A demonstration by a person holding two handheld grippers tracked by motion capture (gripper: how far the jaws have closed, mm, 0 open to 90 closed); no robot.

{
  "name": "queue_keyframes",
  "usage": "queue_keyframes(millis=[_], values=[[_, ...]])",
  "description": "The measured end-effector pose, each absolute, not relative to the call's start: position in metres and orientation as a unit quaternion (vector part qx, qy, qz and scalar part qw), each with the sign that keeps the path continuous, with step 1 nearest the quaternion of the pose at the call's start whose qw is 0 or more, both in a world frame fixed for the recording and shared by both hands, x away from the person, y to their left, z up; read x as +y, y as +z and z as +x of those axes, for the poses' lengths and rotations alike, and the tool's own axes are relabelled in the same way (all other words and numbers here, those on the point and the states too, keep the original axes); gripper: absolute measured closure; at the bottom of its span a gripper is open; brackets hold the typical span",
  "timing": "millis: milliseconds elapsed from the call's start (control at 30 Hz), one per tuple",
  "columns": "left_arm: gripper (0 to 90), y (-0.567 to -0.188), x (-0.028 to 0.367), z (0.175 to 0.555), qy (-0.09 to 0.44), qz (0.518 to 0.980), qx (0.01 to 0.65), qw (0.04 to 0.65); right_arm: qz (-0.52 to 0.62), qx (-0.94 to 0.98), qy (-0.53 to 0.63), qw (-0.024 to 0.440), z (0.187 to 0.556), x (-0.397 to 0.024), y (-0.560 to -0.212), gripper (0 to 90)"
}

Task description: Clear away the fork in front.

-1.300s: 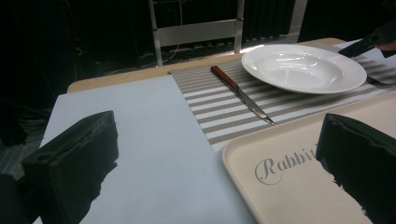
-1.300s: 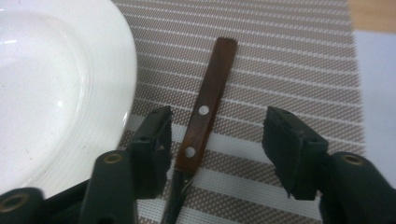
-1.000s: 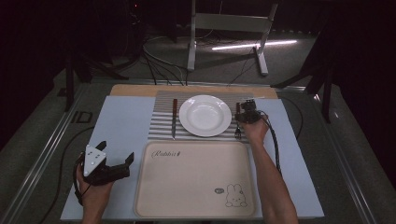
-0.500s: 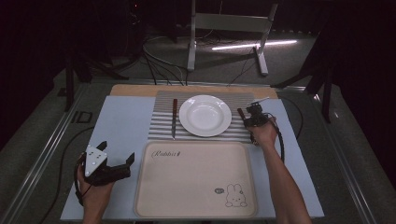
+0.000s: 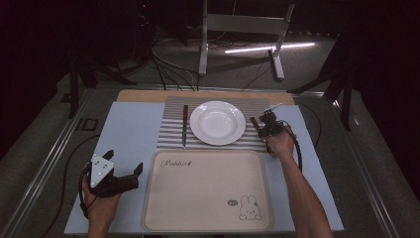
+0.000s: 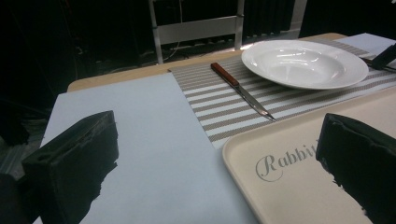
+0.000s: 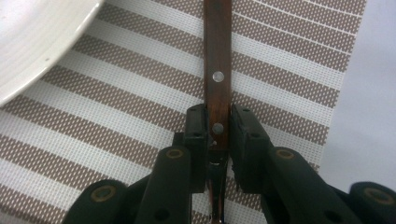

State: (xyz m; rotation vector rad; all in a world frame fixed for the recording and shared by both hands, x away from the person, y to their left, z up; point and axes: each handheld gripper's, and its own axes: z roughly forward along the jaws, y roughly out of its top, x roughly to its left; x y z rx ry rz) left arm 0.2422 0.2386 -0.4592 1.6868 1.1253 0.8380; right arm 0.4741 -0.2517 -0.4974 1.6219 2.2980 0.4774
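Both grippers are black. The left gripper (image 5: 121, 174) carries a grey three-cornered plate (image 5: 100, 166); the right gripper (image 7: 217, 122) shows round brass-coloured fasteners. Forearms are bare.

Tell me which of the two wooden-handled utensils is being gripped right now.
The utensil right of the plate: the right gripper has its jaws closed on its wooden handle. The knife left of the plate lies untouched on the striped mat.

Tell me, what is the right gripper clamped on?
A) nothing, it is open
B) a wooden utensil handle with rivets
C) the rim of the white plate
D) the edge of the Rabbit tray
B: in the right gripper view the right gripper is shut on a brown riveted handle above the striped mat, beside the plate.
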Motion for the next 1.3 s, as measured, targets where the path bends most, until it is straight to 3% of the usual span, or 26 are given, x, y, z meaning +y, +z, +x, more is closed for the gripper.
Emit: queue_keyframes(millis=[600, 1300], values=[[0.1, -0.460, 0.237, 0.243, 0.338, 0.688, 0.456, 0.453, 0.531, 0.772, 0.290, 0.193, 0.440, -0.252, -0.456, 78.3], [0.1, -0.459, 0.230, 0.244, 0.332, 0.691, 0.454, 0.453, 0.497, 0.757, 0.372, 0.206, 0.402, -0.232, -0.429, 78.2]])
